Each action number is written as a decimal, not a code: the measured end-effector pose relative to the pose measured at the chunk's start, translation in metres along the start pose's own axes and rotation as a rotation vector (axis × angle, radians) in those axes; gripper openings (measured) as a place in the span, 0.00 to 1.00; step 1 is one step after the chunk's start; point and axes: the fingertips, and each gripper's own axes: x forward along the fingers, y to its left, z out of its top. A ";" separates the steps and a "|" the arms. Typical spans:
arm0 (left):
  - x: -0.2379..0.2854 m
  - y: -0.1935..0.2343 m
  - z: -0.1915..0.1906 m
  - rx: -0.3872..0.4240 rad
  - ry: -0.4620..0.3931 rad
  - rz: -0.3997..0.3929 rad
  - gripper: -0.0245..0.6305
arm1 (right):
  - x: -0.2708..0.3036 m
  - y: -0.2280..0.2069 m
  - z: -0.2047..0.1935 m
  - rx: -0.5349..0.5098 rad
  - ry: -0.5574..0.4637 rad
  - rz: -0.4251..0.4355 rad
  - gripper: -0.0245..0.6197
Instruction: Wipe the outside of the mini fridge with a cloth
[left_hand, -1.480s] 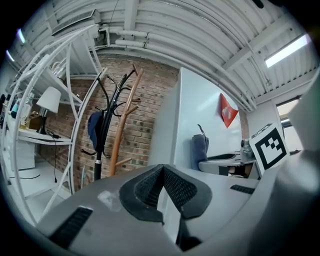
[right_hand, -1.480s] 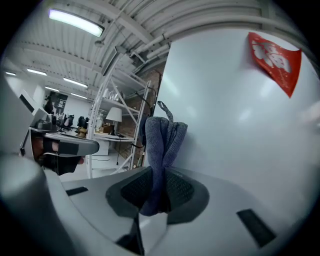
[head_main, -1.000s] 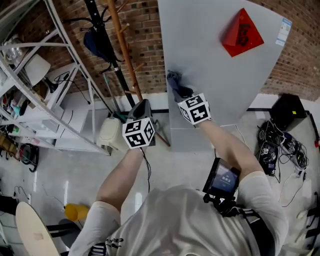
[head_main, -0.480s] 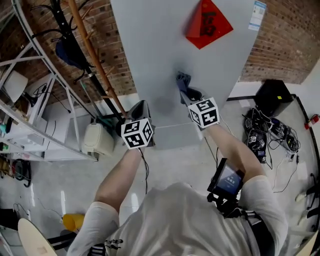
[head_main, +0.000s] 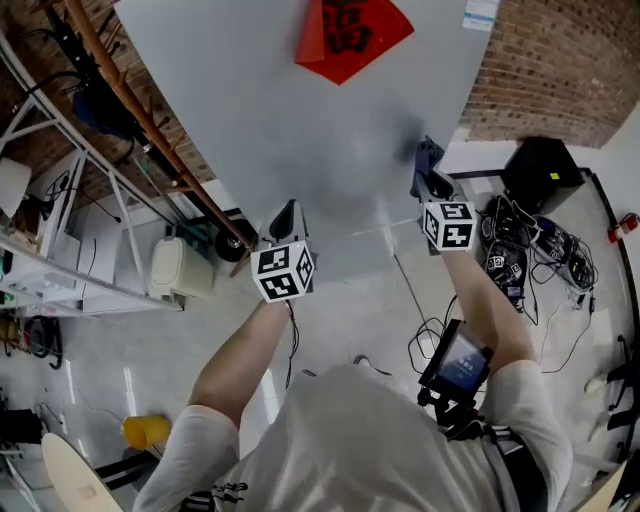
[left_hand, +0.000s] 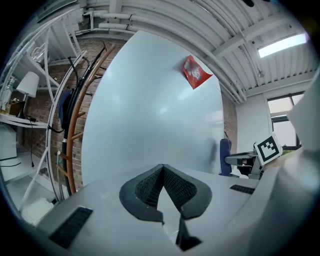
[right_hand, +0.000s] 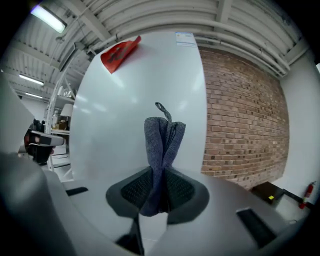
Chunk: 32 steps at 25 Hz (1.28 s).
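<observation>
The mini fridge (head_main: 290, 120) is a pale grey box with a red diamond sticker (head_main: 352, 30) on its front. My right gripper (head_main: 430, 178) is shut on a blue-grey cloth (head_main: 427, 162) and holds it against the fridge's right side. In the right gripper view the cloth (right_hand: 162, 150) stands up between the closed jaws in front of the fridge (right_hand: 130, 100). My left gripper (head_main: 284, 222) is shut with nothing in it, its tip near the fridge's lower front. In the left gripper view the fridge (left_hand: 150, 110) fills the middle.
A white metal shelf rack (head_main: 60, 230) and a wooden coat stand (head_main: 130, 100) stand to the left. A white canister (head_main: 180, 268) sits on the floor. A black box (head_main: 540, 170) and a tangle of cables (head_main: 535, 265) lie right, by the brick wall (head_main: 540, 60).
My right gripper has carried the cloth across the fridge front from its left part to its right edge. The view has shifted with it. The left gripper stays about where it was.
</observation>
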 end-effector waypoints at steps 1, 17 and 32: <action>0.003 -0.004 -0.005 0.006 0.006 0.012 0.04 | 0.002 -0.014 -0.006 0.010 0.002 -0.023 0.15; 0.016 -0.004 -0.037 -0.004 0.055 0.115 0.04 | 0.026 -0.039 -0.026 -0.024 -0.017 -0.060 0.15; -0.042 0.067 -0.021 -0.001 0.029 0.179 0.04 | 0.037 0.135 -0.009 -0.062 -0.033 0.176 0.15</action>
